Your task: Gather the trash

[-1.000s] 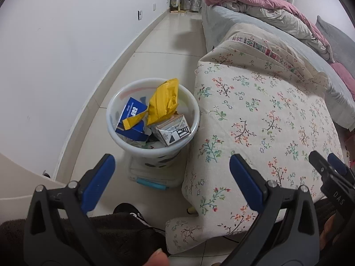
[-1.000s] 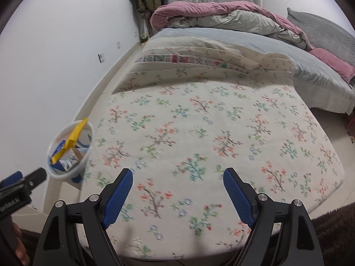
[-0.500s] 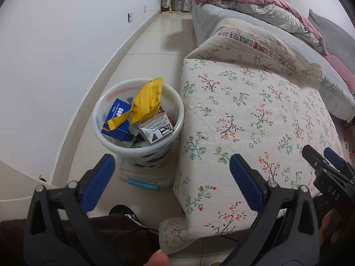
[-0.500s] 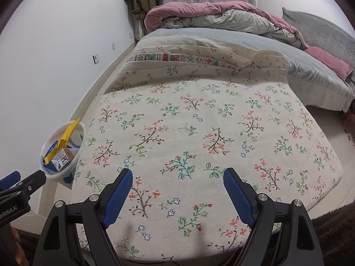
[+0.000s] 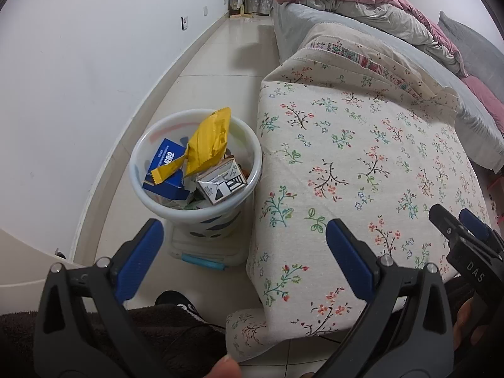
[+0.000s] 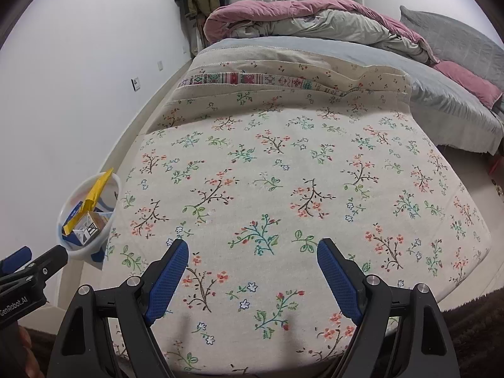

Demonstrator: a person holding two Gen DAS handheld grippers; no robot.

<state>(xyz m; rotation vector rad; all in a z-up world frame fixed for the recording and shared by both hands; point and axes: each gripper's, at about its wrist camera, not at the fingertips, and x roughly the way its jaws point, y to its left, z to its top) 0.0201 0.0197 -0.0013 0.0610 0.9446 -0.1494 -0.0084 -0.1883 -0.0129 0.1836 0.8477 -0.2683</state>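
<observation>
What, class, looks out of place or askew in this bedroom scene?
The yellow wrapper pokes up above the rim of the full white bin, which is perched on a flat container instead of the floor. The floral cloth is bare.

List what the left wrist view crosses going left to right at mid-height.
White wall → white trash bin → blue box → yellow wrapper → grey-and-white carton → floral tablecloth → right gripper, at the right edge.
</observation>
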